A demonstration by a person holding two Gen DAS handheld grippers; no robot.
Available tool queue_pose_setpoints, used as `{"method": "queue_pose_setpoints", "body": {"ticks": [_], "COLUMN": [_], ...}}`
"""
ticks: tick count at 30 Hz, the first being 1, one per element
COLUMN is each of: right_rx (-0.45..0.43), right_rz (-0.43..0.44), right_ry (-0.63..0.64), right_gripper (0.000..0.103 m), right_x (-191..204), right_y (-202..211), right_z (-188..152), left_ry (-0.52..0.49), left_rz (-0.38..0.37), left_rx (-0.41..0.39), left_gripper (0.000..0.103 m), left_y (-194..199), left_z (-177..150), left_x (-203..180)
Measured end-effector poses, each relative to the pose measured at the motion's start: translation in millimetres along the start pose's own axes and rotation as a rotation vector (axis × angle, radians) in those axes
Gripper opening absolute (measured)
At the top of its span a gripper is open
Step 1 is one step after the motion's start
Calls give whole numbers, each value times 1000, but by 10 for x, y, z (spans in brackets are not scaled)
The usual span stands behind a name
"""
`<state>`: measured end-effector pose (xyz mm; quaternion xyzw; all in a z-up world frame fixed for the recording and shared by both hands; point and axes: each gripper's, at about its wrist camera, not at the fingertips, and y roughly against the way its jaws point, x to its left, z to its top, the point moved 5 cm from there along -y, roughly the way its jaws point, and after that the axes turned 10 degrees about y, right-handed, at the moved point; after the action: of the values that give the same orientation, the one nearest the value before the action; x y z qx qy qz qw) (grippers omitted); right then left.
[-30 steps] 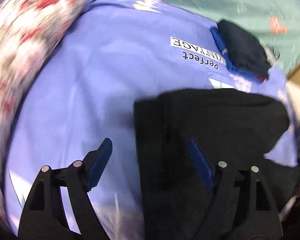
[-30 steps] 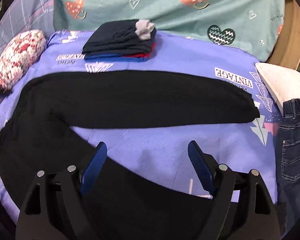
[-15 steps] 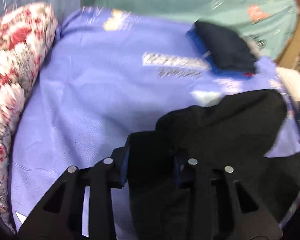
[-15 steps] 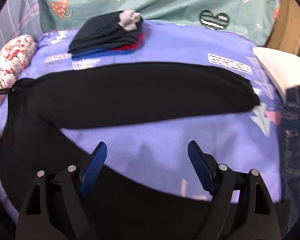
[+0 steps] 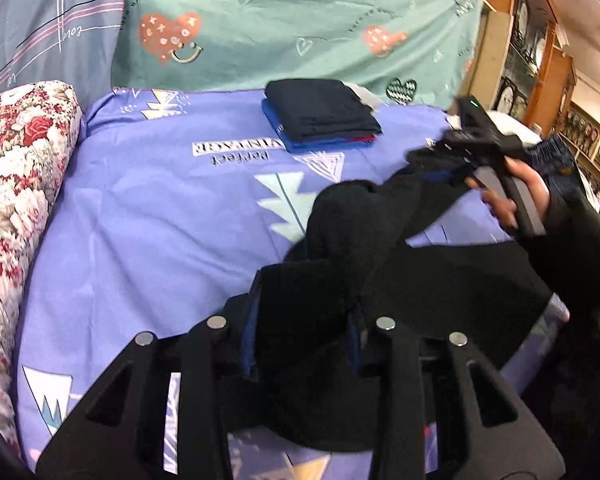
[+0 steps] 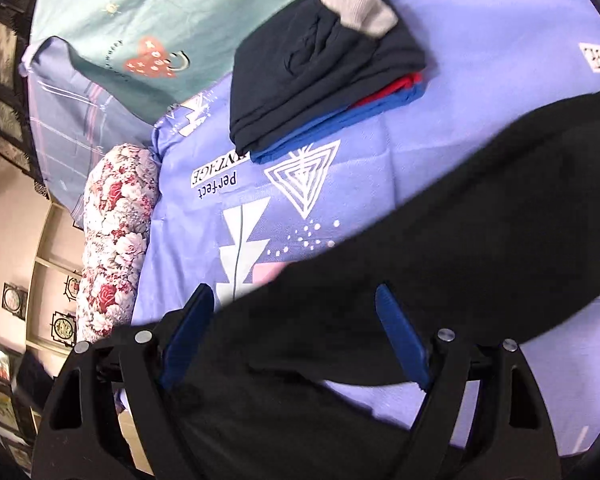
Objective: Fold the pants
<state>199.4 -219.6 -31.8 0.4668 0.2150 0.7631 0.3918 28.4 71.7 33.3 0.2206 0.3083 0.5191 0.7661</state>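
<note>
The left claw (image 5: 304, 332) is clamped on a bunched edge of the black pants (image 5: 400, 272), low and centre in the left wrist view; a second ago its jaws stood wide over the flat cloth, and within that second they closed down on it. The fabric that lay smooth now rises in a twisted hump toward the middle right of the frame, lifted off the purple bedsheet (image 5: 160, 216). The right claw (image 6: 296, 332) has its blue pads spread wide, with the pants passing across the gap low in the right wrist view; the pads do not appear to press on the cloth, so it looks open, not gripping. In the left view the person's hand (image 5: 516, 196) holding that tool sits at the right edge, near the far end of the raised cloth. The right view has swung: the stack of folded clothes (image 6: 324, 60), once upper centre and level, now tilts across the top of the frame, and the floral pillow (image 6: 116, 220) shows at left. My reading is that one end is secured and the other hand is reaching for its own hold before the first fold.
</note>
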Motion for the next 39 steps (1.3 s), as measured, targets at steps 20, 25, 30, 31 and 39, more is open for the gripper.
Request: {"method": "queue_pose_setpoints", "body": {"ticks": [20, 25, 30, 31, 39], "right_rx": [2, -37, -52, -55, -66], "right_rz": [3, 4, 12, 16, 28], "right_ry": [28, 60, 71, 71, 87], "right_gripper": [8, 8, 9, 9, 9], "right_x": [-166, -137, -155, -158, -140], "right_y": [274, 336, 378, 382, 412], "right_z": [-1226, -1195, -1228, -1228, -1233], "left_ry": [747, 798, 847, 860, 827], "left_rz": [-266, -272, -250, -256, -218], "left_rx": [219, 233, 286, 297, 381], "left_gripper": [84, 84, 88, 88, 89], "left_y": [-86, -250, -336, -336, -490], "left_z": [-1030, -870, -814, -813, -820], "left_x": [356, 211, 160, 113, -139]}}
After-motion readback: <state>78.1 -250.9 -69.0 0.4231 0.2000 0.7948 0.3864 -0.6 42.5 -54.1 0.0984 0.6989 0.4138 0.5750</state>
